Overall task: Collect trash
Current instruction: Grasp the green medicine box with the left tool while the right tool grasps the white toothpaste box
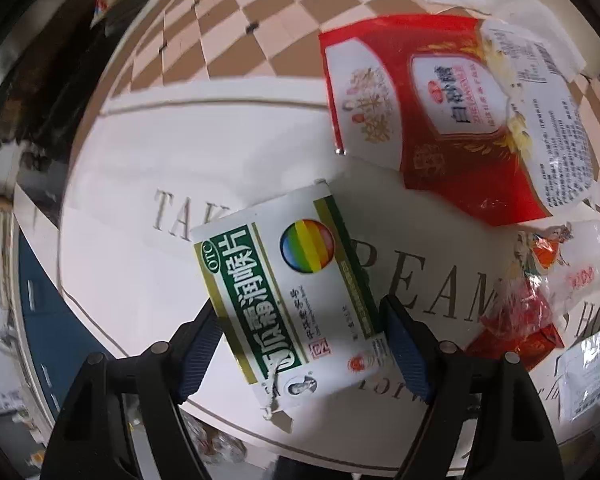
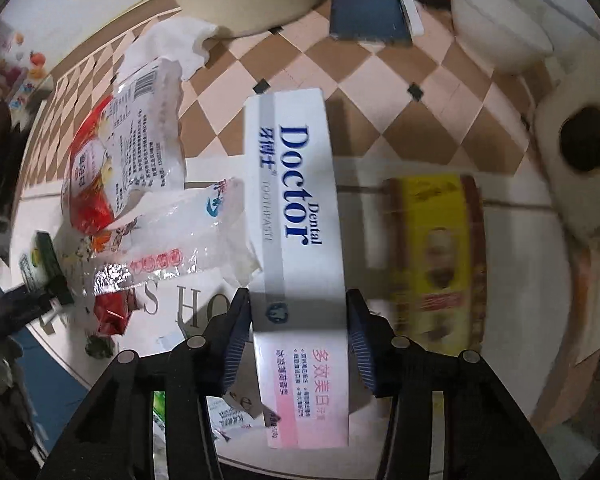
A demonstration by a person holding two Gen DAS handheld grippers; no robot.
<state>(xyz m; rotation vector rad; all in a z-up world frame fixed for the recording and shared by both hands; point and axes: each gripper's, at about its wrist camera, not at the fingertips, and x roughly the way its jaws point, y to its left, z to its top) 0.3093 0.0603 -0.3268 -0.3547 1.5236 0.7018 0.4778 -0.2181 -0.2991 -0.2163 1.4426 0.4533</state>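
Holding two items: left gripper pinching lozenge box, right gripper pinching toothpaste box. Remaining on mat: red sugar bag, wrappers, yellow box.

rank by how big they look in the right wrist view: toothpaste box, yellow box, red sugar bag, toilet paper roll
1. toothpaste box, though it is held nearest the camera, which inflates it
2. yellow box and red sugar bag, too alike to split
3. toilet paper roll, partly cut off at the frame edge
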